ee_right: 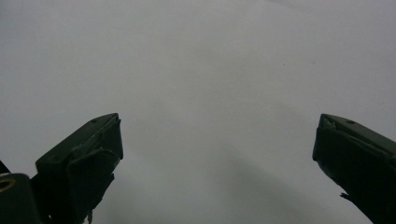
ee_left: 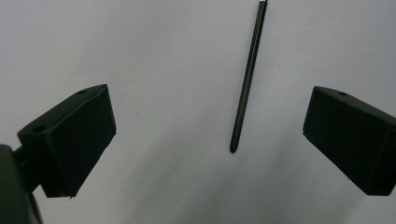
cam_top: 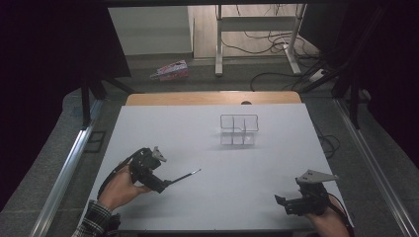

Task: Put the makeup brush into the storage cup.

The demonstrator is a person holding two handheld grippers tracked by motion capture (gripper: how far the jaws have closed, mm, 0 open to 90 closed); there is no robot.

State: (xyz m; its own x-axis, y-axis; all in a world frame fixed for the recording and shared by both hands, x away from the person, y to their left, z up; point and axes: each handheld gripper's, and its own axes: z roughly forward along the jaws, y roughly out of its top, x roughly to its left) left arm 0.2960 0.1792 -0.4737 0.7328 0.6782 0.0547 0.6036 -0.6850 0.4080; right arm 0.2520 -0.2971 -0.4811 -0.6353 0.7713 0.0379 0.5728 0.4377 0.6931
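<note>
A thin black pen (cam_top: 187,176) lies flat on the white table (cam_top: 207,207), left of centre. In the left gripper view the pen (ee_left: 246,79) runs away from me between the two jaws, touching neither. My left gripper (cam_top: 164,183) is held low just behind the pen's near end and stands wide open (ee_left: 210,135). My right gripper (cam_top: 281,201) rests near the table's front right corner, pointing left. Its jaws are open (ee_right: 217,140) over bare white table with nothing between them.
A clear acrylic organiser (cam_top: 238,129) with several compartments stands at the back middle of the table. Beyond the table's wooden far edge (cam_top: 212,98), a pink box (cam_top: 170,70), cables and desk legs (cam_top: 218,44) are on the floor.
</note>
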